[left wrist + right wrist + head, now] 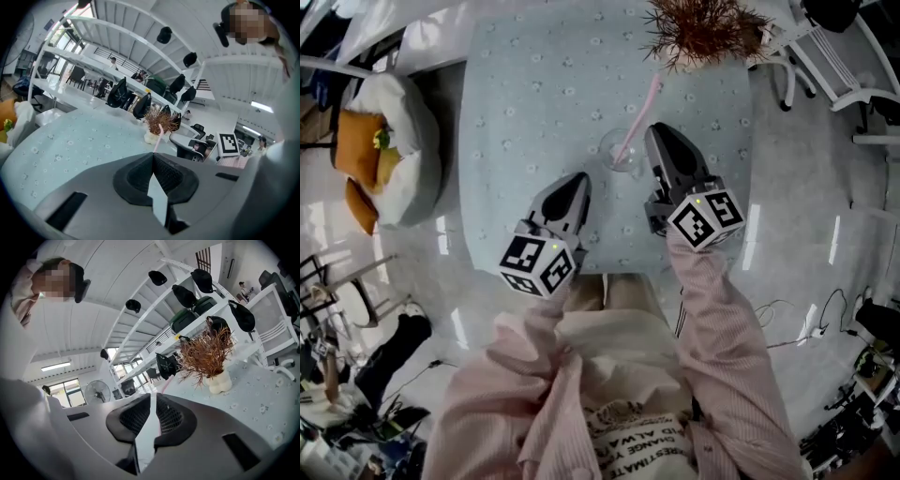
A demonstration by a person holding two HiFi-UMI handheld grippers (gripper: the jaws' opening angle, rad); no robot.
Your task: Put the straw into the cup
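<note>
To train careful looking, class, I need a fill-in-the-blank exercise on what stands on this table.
1. The straw stands inside the clear ___.
2. The straw is ___ in colour.
3. The dried plant sits in a ___ vase.
Missing words: cup; pink; white.

The left tongs (153,157) hide the straw (159,137) lower down.

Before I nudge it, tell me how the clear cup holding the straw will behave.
The cup looks small, clear and apparently empty, so probably light; it may slide on the tablecloth. The straw leans well past the rim, so a push could tip it.
</note>
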